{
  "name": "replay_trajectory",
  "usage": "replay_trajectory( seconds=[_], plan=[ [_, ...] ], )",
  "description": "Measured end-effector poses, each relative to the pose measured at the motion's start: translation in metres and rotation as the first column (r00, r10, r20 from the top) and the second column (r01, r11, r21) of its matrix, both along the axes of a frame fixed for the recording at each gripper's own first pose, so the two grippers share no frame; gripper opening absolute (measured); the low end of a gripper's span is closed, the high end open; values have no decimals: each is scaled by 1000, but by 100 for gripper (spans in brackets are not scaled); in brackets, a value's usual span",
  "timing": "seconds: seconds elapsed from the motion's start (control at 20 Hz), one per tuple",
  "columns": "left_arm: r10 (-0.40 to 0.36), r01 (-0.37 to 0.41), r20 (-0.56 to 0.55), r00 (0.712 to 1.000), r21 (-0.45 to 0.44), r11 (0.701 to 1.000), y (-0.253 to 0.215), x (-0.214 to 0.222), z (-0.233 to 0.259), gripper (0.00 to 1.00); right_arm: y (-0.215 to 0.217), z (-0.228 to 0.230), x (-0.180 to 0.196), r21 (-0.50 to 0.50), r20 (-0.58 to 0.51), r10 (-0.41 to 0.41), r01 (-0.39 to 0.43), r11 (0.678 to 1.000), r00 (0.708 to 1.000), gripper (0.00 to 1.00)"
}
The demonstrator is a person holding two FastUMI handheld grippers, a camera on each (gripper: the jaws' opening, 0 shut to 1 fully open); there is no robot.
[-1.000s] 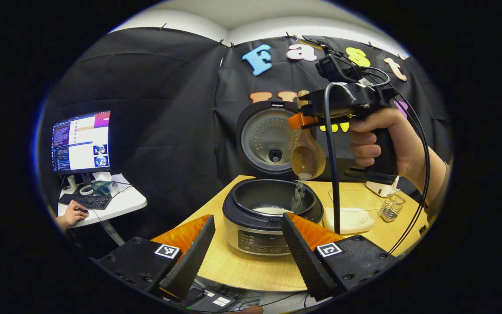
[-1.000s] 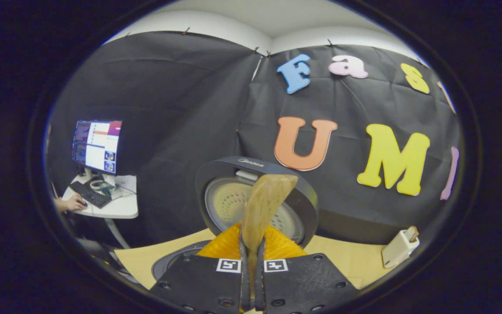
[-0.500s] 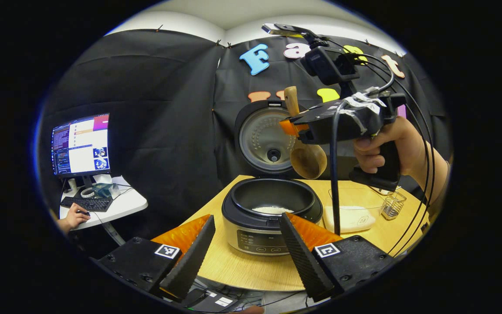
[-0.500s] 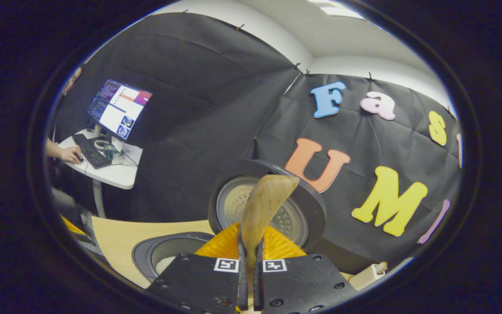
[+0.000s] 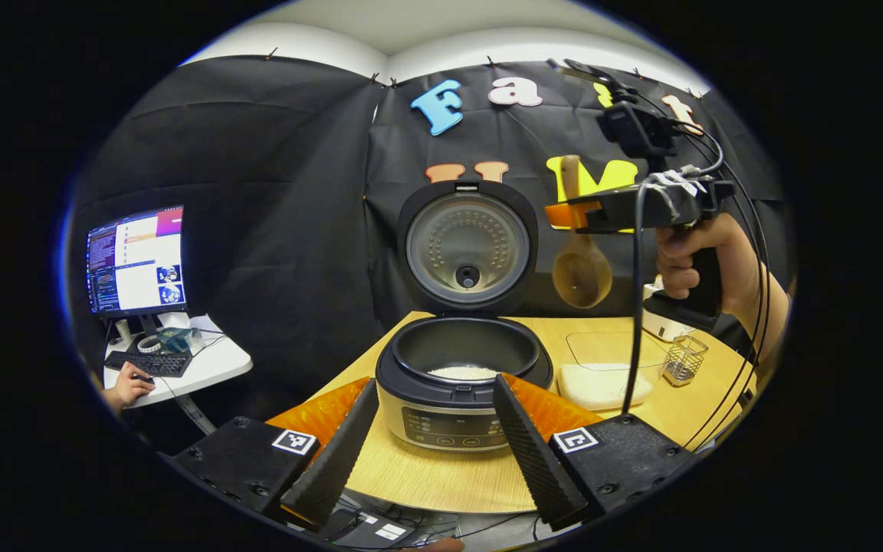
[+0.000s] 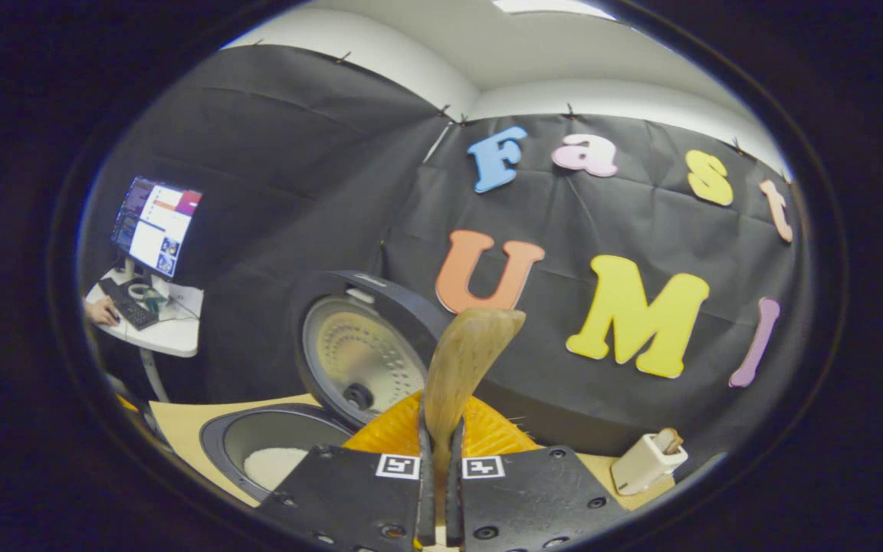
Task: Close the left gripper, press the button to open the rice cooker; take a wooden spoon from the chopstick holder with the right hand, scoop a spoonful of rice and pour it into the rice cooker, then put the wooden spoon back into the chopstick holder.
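Spoon [image 6: 461,368] — handle pinched between the right gripper's [image 6: 439,491] jaws, bowl hanging below them, empty, in the left gripper view [image 5: 581,272]. Cooker [image 5: 463,368] stands open, lid up, rice in the pot — framed between the left gripper's [image 5: 430,429] wide-spread jaws, which hold nothing. Holder [image 6: 645,462] sits on the table [image 5: 441,479], right of the right jaws.

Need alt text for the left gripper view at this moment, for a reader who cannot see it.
An open rice cooker with rice in its pot sits on a wooden table, framed by the open left claw. To its right, a hand holds the right claw shut on a wooden spoon, bowl hanging down, above a clear rice container.
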State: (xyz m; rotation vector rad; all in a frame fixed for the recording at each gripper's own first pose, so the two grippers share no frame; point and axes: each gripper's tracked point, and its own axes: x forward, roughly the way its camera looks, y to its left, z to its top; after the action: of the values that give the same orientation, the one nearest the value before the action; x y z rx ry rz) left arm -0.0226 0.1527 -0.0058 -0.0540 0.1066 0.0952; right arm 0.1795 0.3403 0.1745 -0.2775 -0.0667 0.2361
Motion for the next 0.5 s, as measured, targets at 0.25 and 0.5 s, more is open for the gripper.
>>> replay_trajectory(
  seconds=[0.25,0.5],
  plan=[
    [2,-2,-7,1000,-4,1000,-2,1,-1,96,-109,11,14,123,6,-173,171,977,985,6],
    [7,-7,-13,1000,14,1000,-5,3,-2,96,-200,1,16,140,-17,-290,290,947,957,5]
  ],
)
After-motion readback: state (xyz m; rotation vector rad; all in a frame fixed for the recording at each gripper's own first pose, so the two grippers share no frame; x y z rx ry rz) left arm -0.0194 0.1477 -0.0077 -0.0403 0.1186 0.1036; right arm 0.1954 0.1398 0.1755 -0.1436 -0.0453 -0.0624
